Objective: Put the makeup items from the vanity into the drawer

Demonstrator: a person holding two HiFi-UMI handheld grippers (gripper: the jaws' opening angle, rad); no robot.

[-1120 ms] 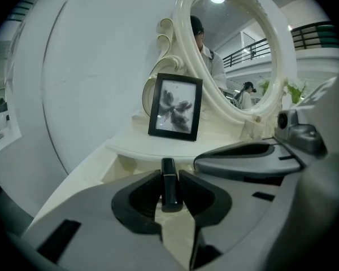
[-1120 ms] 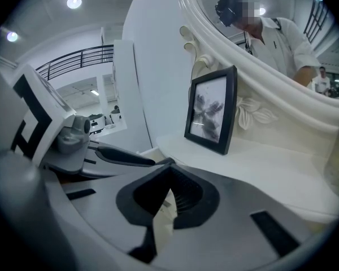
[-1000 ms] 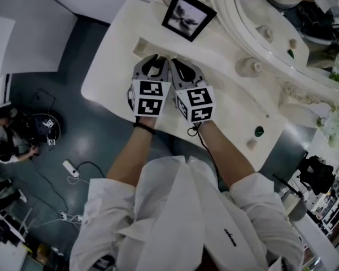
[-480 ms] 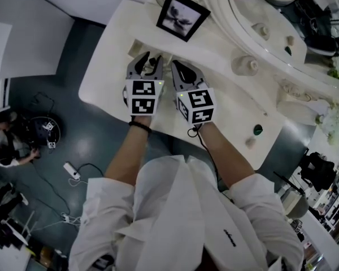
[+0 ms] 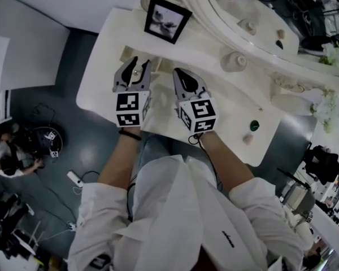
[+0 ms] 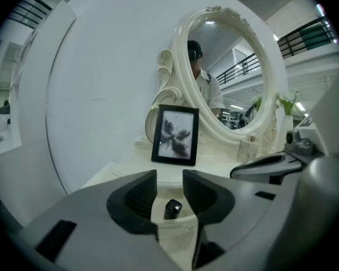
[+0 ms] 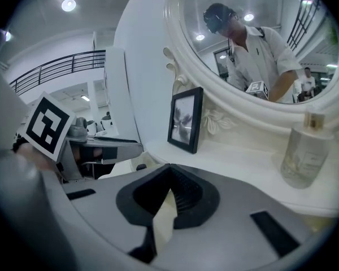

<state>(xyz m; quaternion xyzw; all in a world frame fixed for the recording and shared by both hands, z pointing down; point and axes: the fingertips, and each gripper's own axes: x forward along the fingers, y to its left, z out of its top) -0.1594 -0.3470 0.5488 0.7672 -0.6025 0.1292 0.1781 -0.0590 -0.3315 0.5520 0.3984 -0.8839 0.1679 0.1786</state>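
A small black makeup item (image 6: 172,209) lies on a pale surface just below and beyond my left gripper (image 6: 169,178). The jaws have just been opening. They now stand apart with a clear gap, and neither pad touches the item. In the head view my left gripper (image 5: 140,62) hovers over the front left of the white vanity (image 5: 226,103), beside a shallow rectangular recess (image 5: 126,53). My right gripper (image 5: 178,72) is to its right over the vanity top. Its jaws (image 7: 169,171) meet at the tips with nothing between them.
A black picture frame (image 5: 166,18) stands at the back in front of the oval mirror (image 5: 260,24). A glass bottle (image 5: 233,61) stands to the right of my grippers. A small green item (image 5: 254,126) and a pale one (image 5: 247,139) sit near the vanity's right end.
My left jaws have opened from nearly closed to clearly apart, and that gripper has lifted. The two grippers have drawn apart from each other.
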